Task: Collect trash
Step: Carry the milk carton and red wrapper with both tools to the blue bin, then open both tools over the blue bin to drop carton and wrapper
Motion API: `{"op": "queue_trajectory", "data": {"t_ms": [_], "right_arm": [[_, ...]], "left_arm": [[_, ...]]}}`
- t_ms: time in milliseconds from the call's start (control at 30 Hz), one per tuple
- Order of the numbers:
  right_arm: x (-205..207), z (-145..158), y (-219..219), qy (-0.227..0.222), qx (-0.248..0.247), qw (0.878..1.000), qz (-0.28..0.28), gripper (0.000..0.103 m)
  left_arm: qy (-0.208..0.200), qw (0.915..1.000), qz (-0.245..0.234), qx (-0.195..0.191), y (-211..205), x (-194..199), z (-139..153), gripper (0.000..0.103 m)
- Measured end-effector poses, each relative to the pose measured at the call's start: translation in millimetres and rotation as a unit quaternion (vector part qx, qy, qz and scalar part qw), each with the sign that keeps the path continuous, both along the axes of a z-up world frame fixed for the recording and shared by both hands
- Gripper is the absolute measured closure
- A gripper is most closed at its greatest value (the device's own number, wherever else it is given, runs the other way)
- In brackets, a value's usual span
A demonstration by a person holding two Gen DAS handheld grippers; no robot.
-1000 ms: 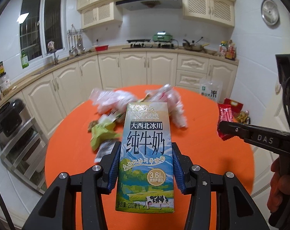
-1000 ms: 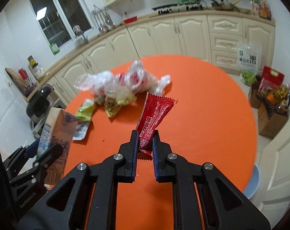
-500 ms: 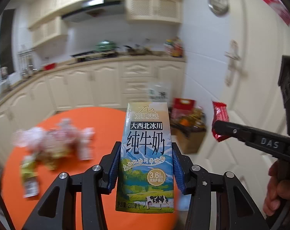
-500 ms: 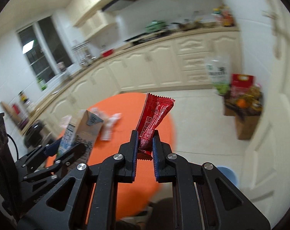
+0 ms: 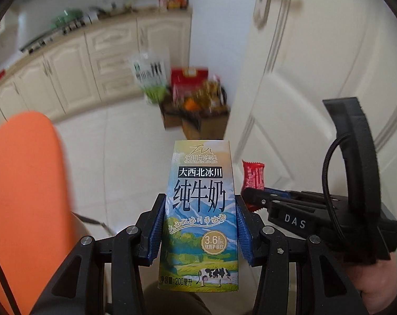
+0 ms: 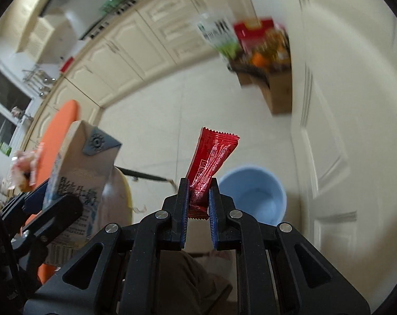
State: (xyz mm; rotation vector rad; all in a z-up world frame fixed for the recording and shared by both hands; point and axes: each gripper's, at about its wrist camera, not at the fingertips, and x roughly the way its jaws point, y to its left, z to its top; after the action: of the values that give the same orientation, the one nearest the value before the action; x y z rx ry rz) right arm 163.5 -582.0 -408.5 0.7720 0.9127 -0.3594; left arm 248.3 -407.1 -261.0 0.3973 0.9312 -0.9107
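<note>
At the left edge of the left wrist view, part of an orange table (image 5: pixel 22 183) is seen, with blurred cream cabinets (image 5: pixel 75 65) ranged across the upper left. In the centre of that frame, an upright milk carton (image 5: pixel 199 218) is held between the blue pads of the left gripper (image 5: pixel 199 232), its printed face turned to the camera and its top rising well above the fingertips. Beyond it, at upper centre, cardboard boxes (image 5: pixel 195 120) of groceries are seen on the pale floor beside a white door (image 5: pixel 316 65). At the right of the frame, the right gripper (image 5: pixel 253 199) is seen clamped on a red snack wrapper (image 5: pixel 253 178), just beside the carton.

In the right wrist view, the carton (image 6: pixel 77 178) appears at the left, gripped by the left gripper (image 6: pixel 48 210). At centre, the wrapper (image 6: pixel 210 162) is pinched at its lower end by the narrowly closed right gripper (image 6: pixel 198 204), standing up and tilted to the right. Just right of it, lower in the frame, a light blue bucket (image 6: pixel 253 191) is seen on the floor beside the door (image 6: pixel 343 105).
</note>
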Motion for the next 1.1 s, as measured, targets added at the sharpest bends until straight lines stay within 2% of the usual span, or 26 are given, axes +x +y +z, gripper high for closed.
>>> {"op": "queue_trajectory", "data": {"t_ms": [200, 300, 367, 400, 433, 467, 500, 567, 633, 667, 767, 933, 1100], "right_arm": [[2.5, -53.3, -24.4, 0.031, 0.032, 0.999, -0.007, 0.088], [3.4, -70.4, -34.6, 0.043, 0.041, 0.998, -0.021, 0.082], [1.4, -78.7, -39.8, 0.05, 0.047, 0.997, -0.032, 0.059], [-1.1, -82.7, -41.5, 0.052, 0.048, 0.997, -0.036, 0.053], [-2.9, -85.8, -44.3, 0.054, 0.05, 0.996, -0.041, 0.044], [-5.1, -88.1, -47.0, 0.053, 0.052, 0.996, -0.047, 0.039], [-7.3, -89.0, -48.8, 0.052, 0.053, 0.996, -0.053, 0.036], [-13.1, -86.6, -50.2, 0.053, 0.049, 0.995, -0.067, 0.018], [-19.0, -82.1, -51.5, 0.053, 0.041, 0.994, -0.085, 0.006], [-21.3, -79.6, -52.2, 0.05, 0.043, 0.994, -0.091, 0.005], [-30.6, -68.7, -52.4, 0.046, 0.041, 0.992, -0.111, 0.001], [-48.4, -35.7, -45.2, 0.012, 0.04, 0.99, -0.133, 0.001], [-54.5, 12.9, -26.9, -0.025, 0.011, 0.991, -0.132, 0.0]], "left_arm": [[0.054, 0.9969, -0.007, 0.057, -57.7, 47.5, -60.9, 0.058], [0.064, 0.9947, -0.007, 0.08, -81.8, 64.1, -78.5, 0.056], [0.062, 0.994, -0.002, 0.09, -95.4, 73.4, -83.4, 0.05], [0.057, 0.9939, 0.001, 0.094, -101.1, 72.9, -85.5, 0.044], [0.052, 0.9938, 0.003, 0.099, -107.5, 74.5, -87.1, 0.032], [0.045, 0.9941, 0.003, 0.098, -111.3, 76.8, -86.4, 0.024], [0.039, 0.9946, 0.002, 0.096, -115.7, 73.6, -85.9, 0.021], [0.023, 0.9948, -0.003, 0.099, -120.5, 57.3, -86.5, 0.011], [0.011, 0.9952, -0.006, 0.097, -125.9, 51.6, -87.2, 0.011], [0.006, 0.9954, -0.005, 0.096, -114.7, 35.2, -87.1, 0.011], [-0.011, 0.9964, -0.007, 0.084, -101.9, 11.4, -72.5, 0.011], [-0.048, 0.9983, 0.001, 0.034, -66.9, -22.1, -19.9, 0.01], [-0.079, 0.9963, 0.026, -0.024, -2.3, -46.1, 30.7, 0.003]]}}
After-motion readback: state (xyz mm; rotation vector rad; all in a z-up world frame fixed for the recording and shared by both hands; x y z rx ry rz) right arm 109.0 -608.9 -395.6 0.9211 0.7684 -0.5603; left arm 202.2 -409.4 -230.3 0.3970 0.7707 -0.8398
